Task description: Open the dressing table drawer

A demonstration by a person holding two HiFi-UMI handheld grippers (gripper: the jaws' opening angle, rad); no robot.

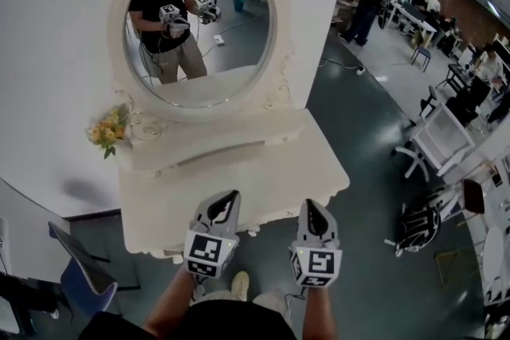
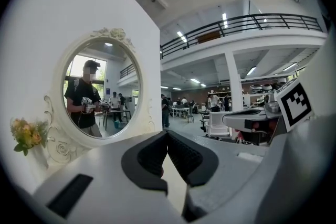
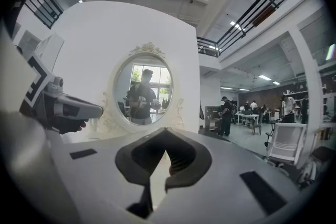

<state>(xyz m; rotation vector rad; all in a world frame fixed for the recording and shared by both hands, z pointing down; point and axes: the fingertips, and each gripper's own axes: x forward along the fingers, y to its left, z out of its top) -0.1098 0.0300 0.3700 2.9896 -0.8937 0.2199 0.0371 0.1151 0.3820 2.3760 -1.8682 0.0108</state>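
The white dressing table stands against the wall under an oval mirror. A raised back shelf on it shows a long dark slot. The table's front face, where a drawer would sit, is hidden from this steep angle. My left gripper hovers over the table's front edge, jaws shut and empty. My right gripper hangs beside it at the front right corner, also shut on nothing. In the left gripper view the shut tips point towards the mirror. The right gripper's tips face the mirror too.
Yellow flowers stand at the table's back left. A blue chair sits to the left on the floor, a white chair and a black bag to the right. People stand far back right. My shoes are before the table.
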